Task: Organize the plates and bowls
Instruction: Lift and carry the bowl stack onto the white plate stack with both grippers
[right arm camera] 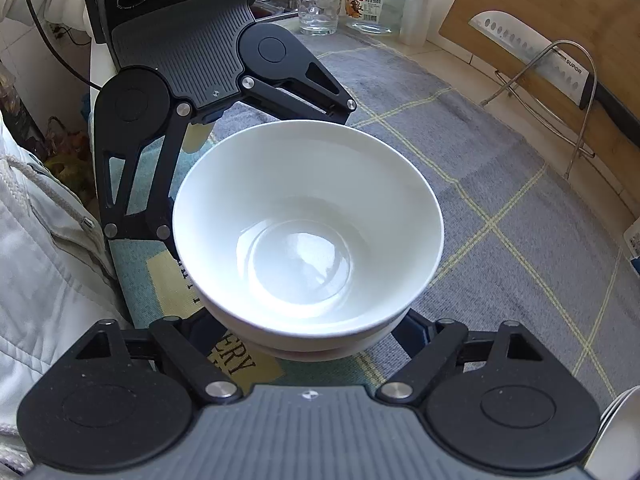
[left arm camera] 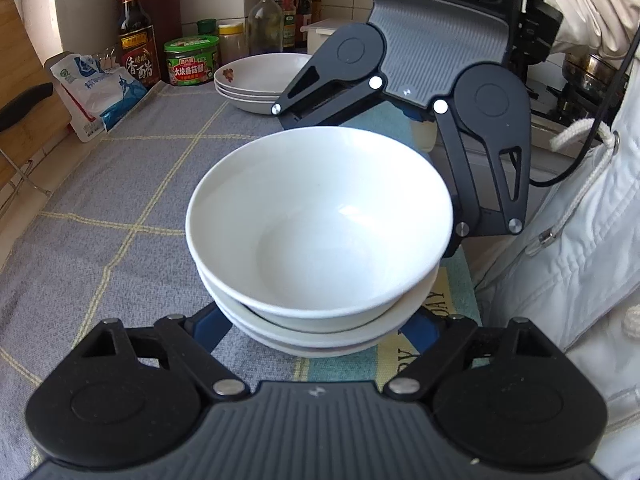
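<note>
A stack of white bowls (left arm camera: 320, 216) stands on the grey checked cloth (left arm camera: 120, 200), between my two grippers. It fills the middle of the right wrist view (right arm camera: 308, 224) too. My left gripper (left arm camera: 316, 332) has its fingers spread wide on either side of the stack's base. My right gripper (right arm camera: 308, 336) faces it from the opposite side, spread the same way; it shows in the left wrist view (left arm camera: 400, 92). The fingertips of both are hidden under the bowls. A stack of white plates (left arm camera: 260, 80) sits at the back.
Sauce bottles (left arm camera: 136, 28), a green jar (left arm camera: 192, 60) and a salt bag (left arm camera: 96, 84) line the back wall. A cutting board with a cleaver (right arm camera: 532, 52) leans on a wire rack. A glass (right arm camera: 318, 4) stands far off. A person in white (left arm camera: 580, 240) is close.
</note>
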The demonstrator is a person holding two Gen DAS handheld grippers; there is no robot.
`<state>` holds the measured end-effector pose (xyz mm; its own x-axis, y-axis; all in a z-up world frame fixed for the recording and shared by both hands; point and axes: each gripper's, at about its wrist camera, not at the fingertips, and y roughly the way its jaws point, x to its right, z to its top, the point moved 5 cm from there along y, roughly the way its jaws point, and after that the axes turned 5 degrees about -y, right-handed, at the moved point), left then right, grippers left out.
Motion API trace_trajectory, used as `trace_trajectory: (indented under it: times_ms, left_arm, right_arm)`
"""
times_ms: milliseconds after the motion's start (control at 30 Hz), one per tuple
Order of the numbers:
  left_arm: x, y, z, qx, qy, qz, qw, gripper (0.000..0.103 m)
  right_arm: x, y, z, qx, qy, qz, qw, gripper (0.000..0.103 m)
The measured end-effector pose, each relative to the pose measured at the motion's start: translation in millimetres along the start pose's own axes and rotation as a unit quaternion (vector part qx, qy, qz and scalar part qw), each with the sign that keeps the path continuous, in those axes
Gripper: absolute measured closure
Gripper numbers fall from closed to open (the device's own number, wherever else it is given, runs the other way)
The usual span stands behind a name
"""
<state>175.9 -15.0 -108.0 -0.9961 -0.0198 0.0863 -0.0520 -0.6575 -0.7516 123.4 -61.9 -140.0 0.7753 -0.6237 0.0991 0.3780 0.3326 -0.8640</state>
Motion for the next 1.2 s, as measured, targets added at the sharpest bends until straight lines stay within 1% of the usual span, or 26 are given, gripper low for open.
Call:
trace_trajectory:
  times_ms: [200, 367, 500, 767, 1000, 1200]
  left_arm:
    - [1.4, -1.9, 17.5, -0.004, -0.011, 0.013, 0.9998, 0.014]
    - [4.1, 1.4, 44.2, -0.007, -0.024, 0.034, 0.9991, 0.014]
    - [5.6, 9.7, 71.5, -0.007, -0.028, 0.045, 0.9986, 0.014]
    - [2.1, 44.7, 132.4, 0.011, -0.028, 0.056, 0.9980, 0.014]
    - [-6.7, 79.9, 191.4, 0.031, -0.010, 0.054, 0.9980, 0.014]
    - [-15.7, 119.1, 227.4, 0.032, 0.004, 0.048, 0.9983, 0.014]
  right_arm:
    - [10.4, -13.6, -4.3, 0.010, -0.008, 0.011, 1.000, 0.013]
    - [26.6, -28.2, -13.6, 0.018, -0.029, 0.017, 0.999, 0.013]
    - [44.3, -43.5, -26.8, 0.021, -0.041, 0.018, 0.999, 0.013]
    - [89.6, -86.2, -66.0, 0.021, -0.056, 0.011, 0.998, 0.013]
    - [138.8, -122.2, -104.6, 0.022, -0.049, -0.007, 0.999, 0.013]
    - [173.5, -134.1, -139.2, 0.012, -0.037, -0.024, 0.999, 0.013]
